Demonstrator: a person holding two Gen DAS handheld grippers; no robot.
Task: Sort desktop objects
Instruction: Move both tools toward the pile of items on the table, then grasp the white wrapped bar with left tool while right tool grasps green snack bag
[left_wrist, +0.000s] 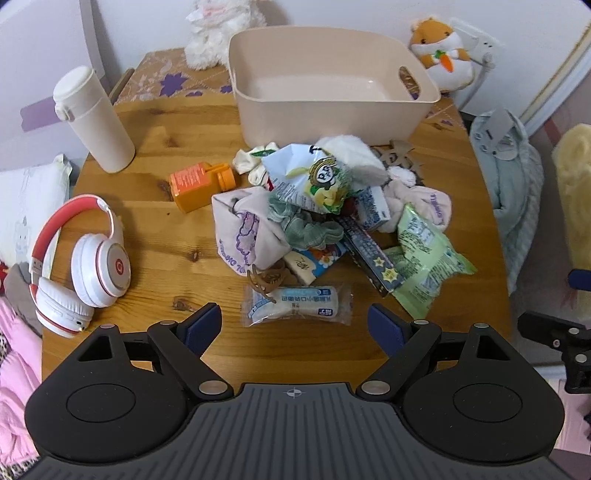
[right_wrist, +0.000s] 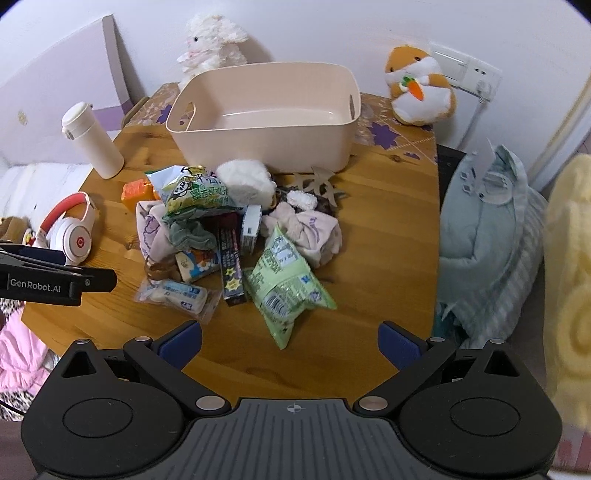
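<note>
white plush (left_wrist: 218, 26) head cropped by top edge, snack-pack (right_wrist: 286, 280) print unreadable

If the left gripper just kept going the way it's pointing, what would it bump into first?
Probably the clear-wrapped white snack packet at the pile's near edge, lying just ahead of the open left gripper; depth is hard to judge here.

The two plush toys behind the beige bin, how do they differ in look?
The white fluffy toy is white all over with long shaggy fur, while the hamster toy is orange and white with short fur. The hamster toy holds a carrot; the white fluffy toy shows none. The white fluffy toy sits behind the bin on its left, the hamster toy on its right. Both lean against the wall.
</note>
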